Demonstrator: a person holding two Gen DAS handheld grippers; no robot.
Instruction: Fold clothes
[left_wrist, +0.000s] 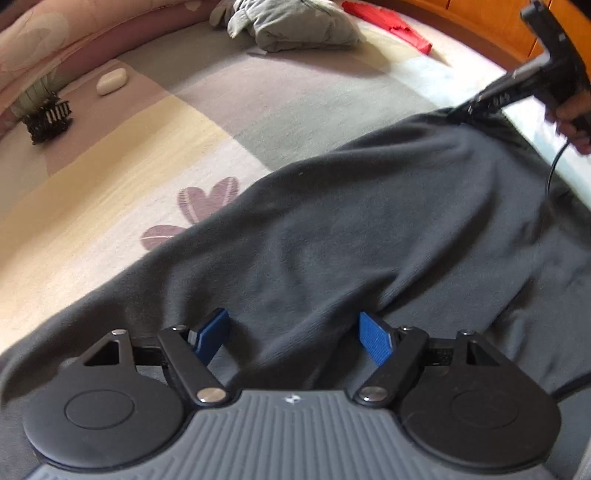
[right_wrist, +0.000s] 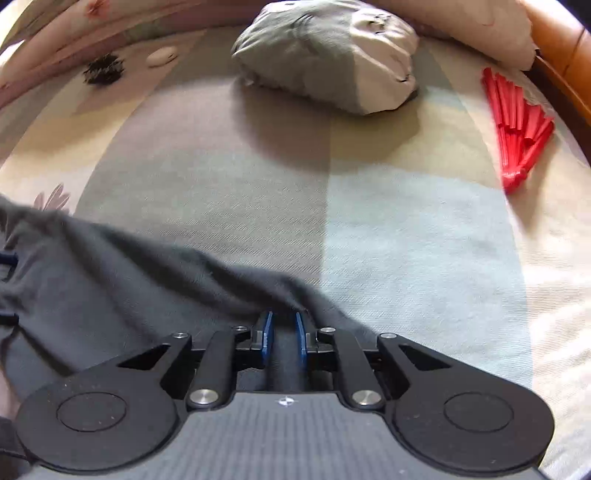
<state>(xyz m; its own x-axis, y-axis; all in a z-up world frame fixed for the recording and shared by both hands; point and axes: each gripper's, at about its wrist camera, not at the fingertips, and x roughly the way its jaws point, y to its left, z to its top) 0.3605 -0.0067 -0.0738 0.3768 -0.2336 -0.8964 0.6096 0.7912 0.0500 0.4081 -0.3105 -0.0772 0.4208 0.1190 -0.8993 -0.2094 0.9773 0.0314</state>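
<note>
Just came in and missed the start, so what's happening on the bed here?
A person is folding a dark grey garment spread on the bed sheet, with a handheld gripper in each hand. The right gripper is shut on the garment's far edge. The left gripper is open, its blue fingers on either side of a ridge of the cloth. A grey bundle and a red fan lie farther back.

A charcoal-grey garment lies on a sheet banded in cream, mauve, grey-green and pale blue, printed with plum flowers. Blue pads line black grippers. Also seen: a grey-and-white bundle, a red fan, a cream oval case and orange-brown wood.
</note>
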